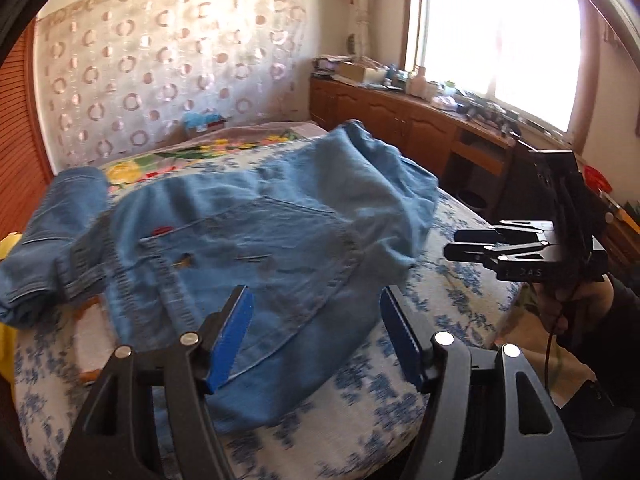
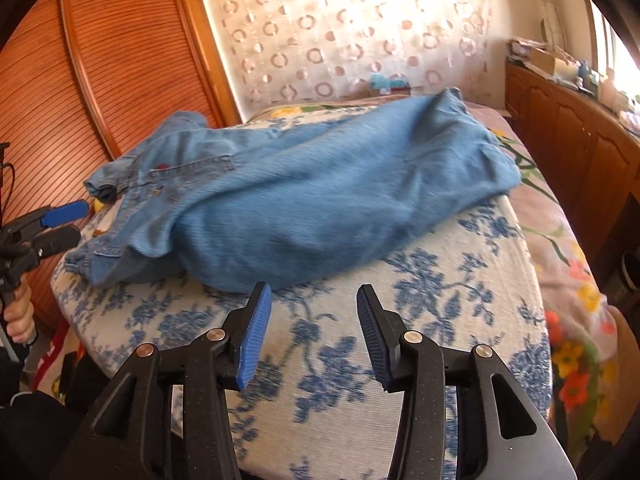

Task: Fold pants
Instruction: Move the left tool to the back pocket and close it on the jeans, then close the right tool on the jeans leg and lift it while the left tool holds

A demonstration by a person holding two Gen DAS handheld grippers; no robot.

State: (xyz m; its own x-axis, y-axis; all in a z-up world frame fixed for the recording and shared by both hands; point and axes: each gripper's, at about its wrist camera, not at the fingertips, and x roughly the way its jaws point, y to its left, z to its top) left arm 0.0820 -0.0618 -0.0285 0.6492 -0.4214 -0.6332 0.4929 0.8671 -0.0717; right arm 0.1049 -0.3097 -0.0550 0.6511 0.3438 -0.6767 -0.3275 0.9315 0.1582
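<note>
The blue jeans (image 2: 304, 196) lie crumpled on a blue-and-white floral cloth (image 2: 460, 292) spread over the bed. In the right wrist view their long axis runs from the waistband (image 2: 132, 184) at the left, near the slatted wooden wardrobe (image 2: 100, 80), across to the leg end at the right, which reaches toward the floral bedspread (image 2: 568, 240). The legs are bunched into one rumpled mass, so it is hard to make out where one leg stops and the other begins. A back pocket with a small red tag (image 1: 162, 231) faces up in the left wrist view, and a twisted strip of denim trails off to the left there, its end cut by the frame edge.

The left gripper (image 1: 316, 328) hovers over the pocket area with its blue-padded jaws spread wide and nothing between them – whether the pads touch the denim cannot be told. The right gripper (image 2: 314, 328) is also spread wide and holds nothing, poised above bare cloth just short of the jeans' near edge.

Each gripper shows at the margin of the other's view, only partly visible – the hands holding them are mostly cut off. A wooden cabinet (image 1: 400, 120) under the bright window is cluttered with items too blurred to name
</note>
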